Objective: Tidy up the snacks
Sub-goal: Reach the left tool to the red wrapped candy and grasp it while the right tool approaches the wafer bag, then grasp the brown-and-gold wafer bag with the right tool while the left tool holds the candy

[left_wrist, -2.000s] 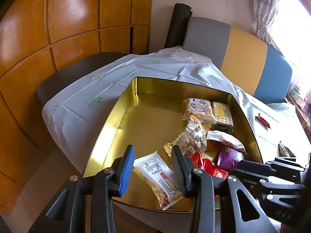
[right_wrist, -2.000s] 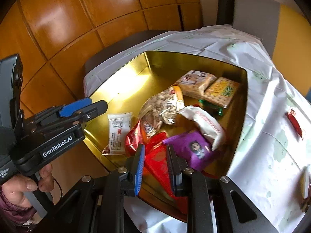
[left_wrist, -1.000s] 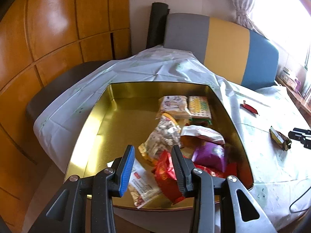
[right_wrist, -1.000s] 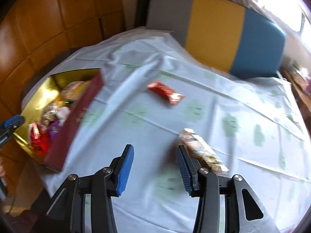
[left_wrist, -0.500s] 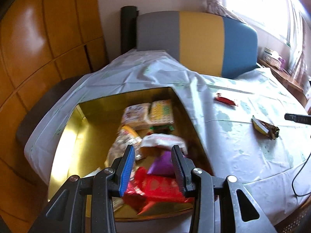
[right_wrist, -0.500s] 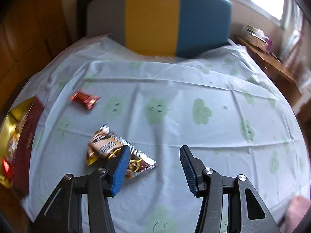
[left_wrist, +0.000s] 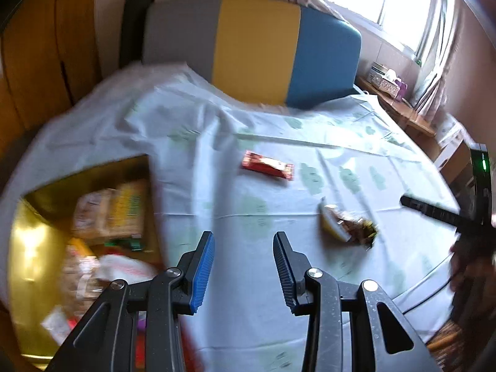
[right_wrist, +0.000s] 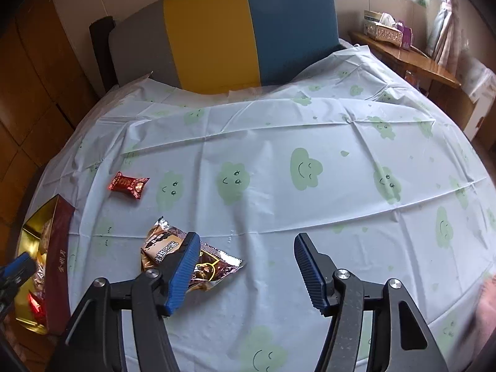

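Observation:
A gold tin box (left_wrist: 28, 238) (right_wrist: 32, 226) with several snack packets sits at the table's left edge. A red candy bar (left_wrist: 267, 165) (right_wrist: 128, 185) and a brown foil snack packet (left_wrist: 348, 224) (right_wrist: 173, 249) lie loose on the cloud-print tablecloth. My left gripper (left_wrist: 243, 268) hovers open and empty over the cloth just right of the box. My right gripper (right_wrist: 245, 266) hangs over the cloth, its jaws opening with nothing between them; its left finger overlaps the brown packet's right side. The right gripper's finger (left_wrist: 431, 212) shows at the right of the left wrist view.
A grey, yellow and blue chair back (right_wrist: 223, 28) stands behind the table. A wooden side shelf (right_wrist: 412, 59) with a tissue box is at the far right. Wood panelling lines the left wall. A hand (left_wrist: 465, 266) appears at the right edge.
My left gripper swung right, from over the gold box to over the tablecloth. My right gripper's jaws widened and it shifted right, with the brown packet now under its left finger.

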Tool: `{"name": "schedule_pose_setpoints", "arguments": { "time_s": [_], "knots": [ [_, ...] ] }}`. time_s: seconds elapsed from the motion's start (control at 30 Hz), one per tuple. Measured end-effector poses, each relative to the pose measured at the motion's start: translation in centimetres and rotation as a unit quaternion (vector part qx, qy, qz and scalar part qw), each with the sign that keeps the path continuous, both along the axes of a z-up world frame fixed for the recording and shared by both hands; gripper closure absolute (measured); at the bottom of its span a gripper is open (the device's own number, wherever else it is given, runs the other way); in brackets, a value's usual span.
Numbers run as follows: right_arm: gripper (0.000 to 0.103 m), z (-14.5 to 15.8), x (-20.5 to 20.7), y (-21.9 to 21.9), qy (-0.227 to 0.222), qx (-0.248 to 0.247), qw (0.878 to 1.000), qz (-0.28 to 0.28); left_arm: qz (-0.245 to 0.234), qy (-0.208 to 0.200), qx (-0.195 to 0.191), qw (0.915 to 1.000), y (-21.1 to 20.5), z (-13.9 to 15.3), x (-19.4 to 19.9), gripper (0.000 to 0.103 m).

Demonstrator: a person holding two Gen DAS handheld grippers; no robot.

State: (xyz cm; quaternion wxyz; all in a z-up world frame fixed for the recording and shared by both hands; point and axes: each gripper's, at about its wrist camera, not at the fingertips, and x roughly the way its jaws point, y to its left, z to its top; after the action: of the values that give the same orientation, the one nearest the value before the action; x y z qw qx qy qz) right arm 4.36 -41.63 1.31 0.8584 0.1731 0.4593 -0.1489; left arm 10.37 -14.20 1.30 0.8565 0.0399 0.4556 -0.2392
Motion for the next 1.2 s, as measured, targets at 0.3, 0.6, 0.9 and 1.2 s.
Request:
{"name": "schedule_pose_setpoints", "arguments": {
  "time_s": [0.3, 0.6, 0.9, 1.2],
  "knots": [
    [0.034, 0.8, -0.2, 0.2, -0.016, 0.013, 1.0, 0.004, 0.03, 0.084, -0.03, 0.9955, -5.4, -3.1, 6.2, 0.064],
    [0.029, 1.3, -0.2, 0.1, -0.024, 0.027, 0.999, 0.006, 0.065, 0.137, -0.035, 0.9878, -9.3, -7.1, 11.8, 0.063],
    [0.028, 1.6, -0.3, 0.0, -0.031, 0.034, 0.999, 0.006, 0.094, 0.148, -0.024, 0.9841, -11.4, -8.7, 15.4, 0.053],
    [0.028, 1.4, -0.3, -0.4, -0.028, 0.039, 0.999, 0.003, 0.021, 0.041, 0.113, 0.9925, -14.7, -8.8, 13.5, 0.081]
  ]
}}
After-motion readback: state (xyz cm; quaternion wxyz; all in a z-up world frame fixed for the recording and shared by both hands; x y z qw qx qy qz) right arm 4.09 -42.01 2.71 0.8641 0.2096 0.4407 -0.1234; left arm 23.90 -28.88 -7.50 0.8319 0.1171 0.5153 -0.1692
